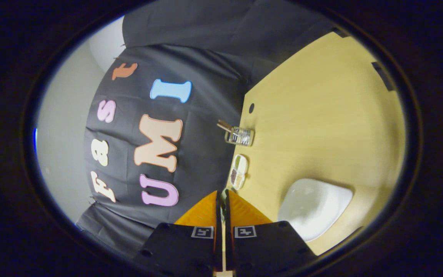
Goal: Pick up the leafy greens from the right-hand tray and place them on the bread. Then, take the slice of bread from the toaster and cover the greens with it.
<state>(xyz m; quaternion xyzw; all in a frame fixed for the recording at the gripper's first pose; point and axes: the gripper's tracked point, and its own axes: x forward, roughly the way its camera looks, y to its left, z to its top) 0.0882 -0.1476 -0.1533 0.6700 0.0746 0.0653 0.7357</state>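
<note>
My gripper point(223, 198) is rolled on its side, so the wooden table point(321, 115) stands upright to the right of the fingers and the booth wall to the left. The fingers point(202, 213) are almost together. A thin dark green sliver, seemingly the edge of the leafy greens point(224, 194), is pinched between the tips and pokes out just past them. A white tray point(313, 207) lies on the table just right of the fingers, with nothing visible in it.
Beyond the fingertips, by the table's edge at the wall, sits a small oval dish point(239, 172) with brown and pale contents. Farther along stands a clear glass point(240, 135) with a stick in it. A dark hole point(251, 108) marks the tabletop.
</note>
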